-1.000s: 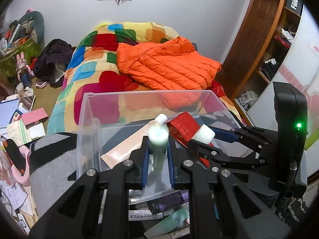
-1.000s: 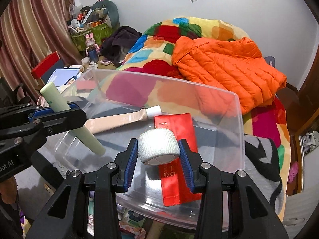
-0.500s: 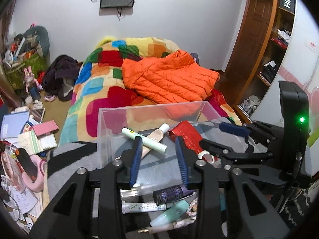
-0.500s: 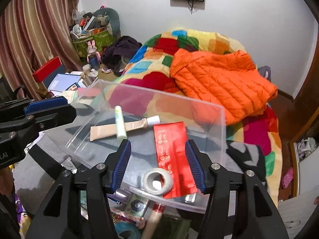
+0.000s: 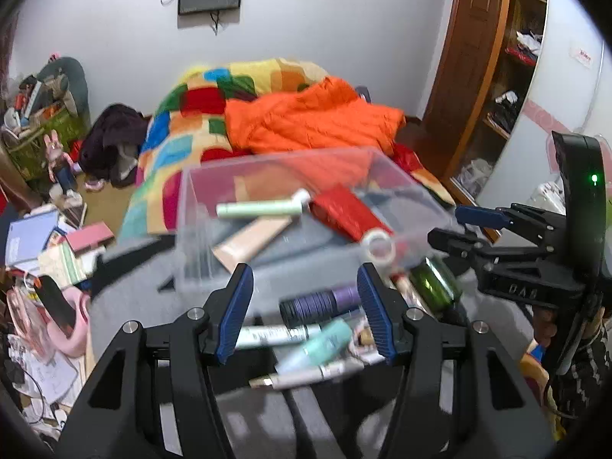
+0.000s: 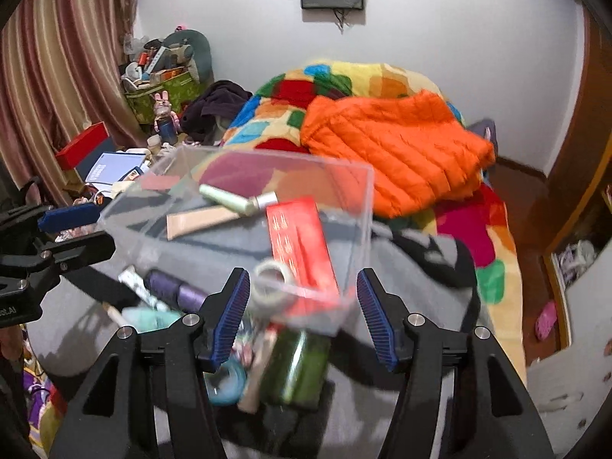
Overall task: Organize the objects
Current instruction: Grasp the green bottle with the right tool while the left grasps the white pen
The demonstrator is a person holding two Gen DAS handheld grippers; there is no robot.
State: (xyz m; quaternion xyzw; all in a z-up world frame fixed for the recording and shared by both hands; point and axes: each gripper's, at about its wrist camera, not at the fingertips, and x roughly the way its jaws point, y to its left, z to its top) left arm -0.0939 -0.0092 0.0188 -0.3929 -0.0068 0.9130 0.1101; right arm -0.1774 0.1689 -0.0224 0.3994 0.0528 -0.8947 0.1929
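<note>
A clear plastic bin (image 5: 187, 206) (image 6: 359, 191) sits on a grey cloth. In it lie a pale green tube (image 5: 256, 209) (image 6: 225, 196), a beige tube (image 5: 248, 241) (image 6: 202, 222), a red box (image 5: 344, 212) (image 6: 302, 241) and a white tape roll (image 5: 378, 246) (image 6: 271, 283). My left gripper (image 5: 306, 313) is open and empty, above loose items in front of the bin. My right gripper (image 6: 304, 313) is open and empty at the bin's near corner. Loose in front lie a purple bottle (image 5: 321, 304) (image 6: 172, 287), a teal tube (image 5: 325, 344), a green bottle (image 5: 436, 283) (image 6: 298, 367) and a blue tape roll (image 6: 225, 378).
A bed with a patchwork quilt (image 5: 183, 141) and an orange jacket (image 6: 394, 145) lies behind the bin. Books and clutter (image 5: 46, 244) cover the floor at the left. A wooden wardrobe (image 5: 482, 76) stands at the right.
Both grippers opened and pulled back from the bin. The green tube and the tape roll, held a second ago, now lie inside the bin.
</note>
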